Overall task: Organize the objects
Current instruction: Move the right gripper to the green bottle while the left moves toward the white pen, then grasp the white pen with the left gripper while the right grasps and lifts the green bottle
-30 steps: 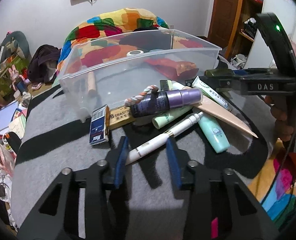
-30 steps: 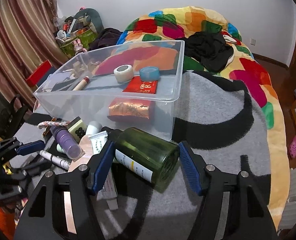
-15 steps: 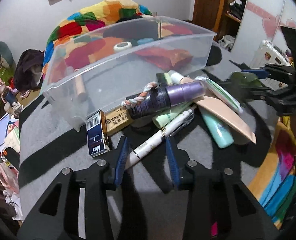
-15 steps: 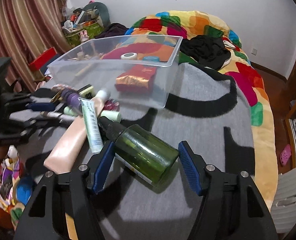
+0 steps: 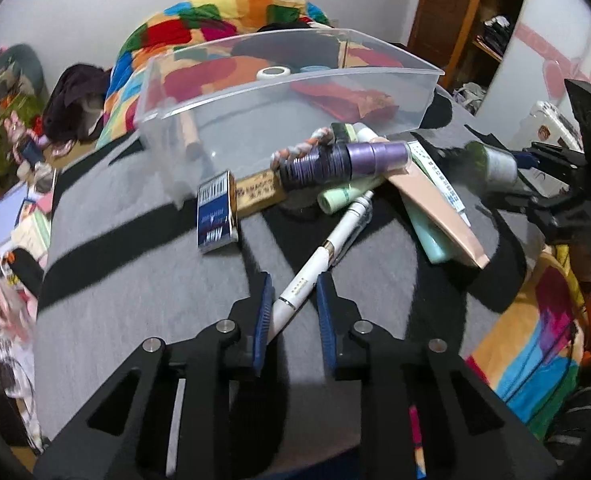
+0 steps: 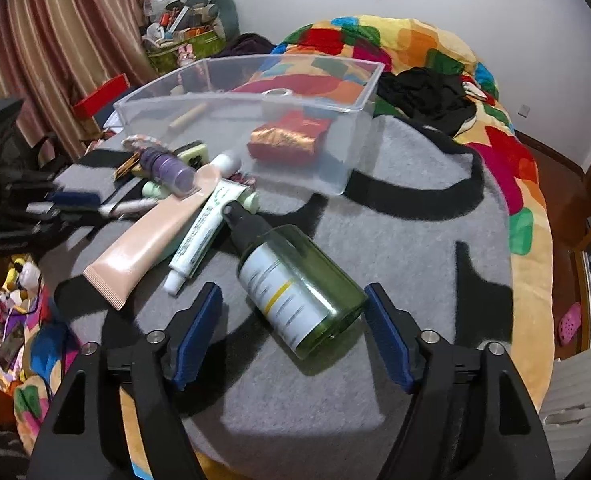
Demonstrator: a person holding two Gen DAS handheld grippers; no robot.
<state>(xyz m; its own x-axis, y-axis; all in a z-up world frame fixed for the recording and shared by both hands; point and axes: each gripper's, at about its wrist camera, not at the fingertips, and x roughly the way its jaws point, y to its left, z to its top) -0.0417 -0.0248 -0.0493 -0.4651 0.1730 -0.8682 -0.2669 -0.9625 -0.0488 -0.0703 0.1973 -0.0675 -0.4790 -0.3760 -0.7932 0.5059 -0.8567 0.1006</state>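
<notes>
Ahead of both my claws sits the clear plastic bin (image 6: pixel 255 120), the biggest thing on the grey blanket (image 6: pixel 395 248), well beyond the fingertips. Inside it I can see a red packet (image 6: pixel 287 140) and a roll of tape (image 5: pixel 273 73).

Between my right claw (image 6: pixel 293 340) pads lies the green bottle (image 6: pixel 299 292). Its long axis runs diagonally: the black cap end points away and to the claw's left, the base sits nearest me, tilted right. The jaws stand wide apart, and neither pad touches the glass.

Just past the cap, on that claw's left, a peach tube (image 6: pixel 155 236) and a white-and-green tube (image 6: pixel 203 232) lie side by side, both slanting the same way as the bottle.

My left claw (image 5: pixel 293 316) has its pads part-closed around the near end of the white pen (image 5: pixel 323 252). I cannot tell whether they actually pinch it. The pen's axis angles away and to the right, its far tip reaching the pile where the purple bottle (image 5: pixel 347 160) lies crosswise. A small blue box (image 5: pixel 214 216) stands ahead and to the left of that claw.
</notes>
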